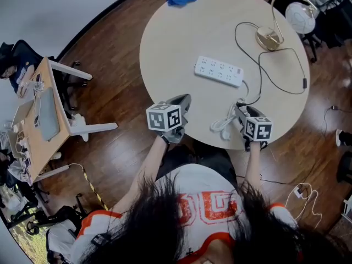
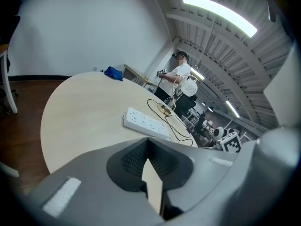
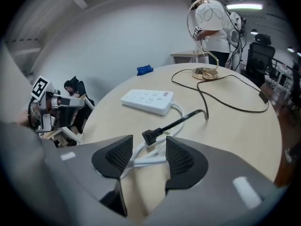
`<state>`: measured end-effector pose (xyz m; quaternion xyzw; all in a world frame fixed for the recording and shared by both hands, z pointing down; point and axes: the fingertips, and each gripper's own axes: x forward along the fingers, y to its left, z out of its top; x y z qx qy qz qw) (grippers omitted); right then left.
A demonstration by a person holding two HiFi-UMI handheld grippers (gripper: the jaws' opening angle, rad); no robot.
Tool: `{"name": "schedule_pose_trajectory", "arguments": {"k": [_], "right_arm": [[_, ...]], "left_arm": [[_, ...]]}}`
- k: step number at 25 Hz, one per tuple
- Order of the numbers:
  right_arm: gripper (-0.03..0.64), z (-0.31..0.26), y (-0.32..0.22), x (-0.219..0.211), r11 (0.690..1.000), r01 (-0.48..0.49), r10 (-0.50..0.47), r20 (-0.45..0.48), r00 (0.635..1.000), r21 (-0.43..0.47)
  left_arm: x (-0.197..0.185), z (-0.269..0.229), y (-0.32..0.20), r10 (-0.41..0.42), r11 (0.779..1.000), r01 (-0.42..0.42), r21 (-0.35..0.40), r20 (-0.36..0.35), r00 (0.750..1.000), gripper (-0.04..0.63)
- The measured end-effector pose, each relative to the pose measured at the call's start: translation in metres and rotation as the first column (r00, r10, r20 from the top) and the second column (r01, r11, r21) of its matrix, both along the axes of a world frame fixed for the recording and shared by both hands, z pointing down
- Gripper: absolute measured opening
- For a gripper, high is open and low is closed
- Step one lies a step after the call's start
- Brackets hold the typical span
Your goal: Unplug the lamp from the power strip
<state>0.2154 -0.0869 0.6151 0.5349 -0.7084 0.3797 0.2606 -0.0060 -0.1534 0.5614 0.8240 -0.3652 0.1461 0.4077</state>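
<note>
Your right hand-held gripper (image 3: 148, 154) has its jaws spread wide, and neither pad presses on anything. The lamp's black plug (image 3: 151, 136) lies on the tabletop (image 1: 181, 37) just ahead of the jaw tips, free of any socket. A loop of white cable (image 3: 141, 161) from the power strip (image 3: 148, 99) runs through the gap between the jaws. Your left hand-held gripper (image 2: 147, 154) is pressed together on nothing and sits near the tabletop's near edge, well apart from the strip.

From the plug, the black cord (image 3: 225, 102) curves across the tabletop to the lamp (image 3: 205, 72), which stands close to the far rim. The power strip lies flat near the middle, and no plug shows in its sockets, so the unplugging looks done.

The risks now lie in how you pull away:
- The white cable sits between the right jaws, so if you close them or drag straight back you will likely catch it and tow the strip toward you.
- The plug is just ahead of the same jaw tips, so a careless sweep could hook the black cord. Any tug on that cord goes straight to the lamp, which has little tabletop behind it and could tip or slide off the rim.
- The plug rests near your edge, so a nudge could send it over, and its weight would pull the cord after it.

Lifting straight up before you withdraw seems safest.
</note>
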Motion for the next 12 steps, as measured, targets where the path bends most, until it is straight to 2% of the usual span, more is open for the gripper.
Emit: {"name": "schedule_pose_trajectory", "arguments": {"k": [4, 8, 12], "right_arm": [[0.224, -0.014, 0.007, 0.016, 0.994, -0.091, 0.094, -0.04, 0.995, 0.064], [0.222, -0.036, 0.018, 0.013, 0.982, -0.141, 0.14, 0.021, 0.99, 0.129], [0.213, -0.06, 0.031, -0.011, 0.968, -0.146, 0.14, 0.044, 0.989, 0.203]], "left_arm": [[-0.01, -0.006, 0.011, -0.004, 1.0, 0.004, 0.019, -0.012, 1.0, 0.0], [-0.02, -0.015, 0.025, -0.006, 0.999, 0.008, 0.048, -0.037, 0.999, 0.0], [-0.032, -0.028, 0.041, 0.005, 0.996, 0.001, 0.086, -0.064, 0.998, 0.0]]}}
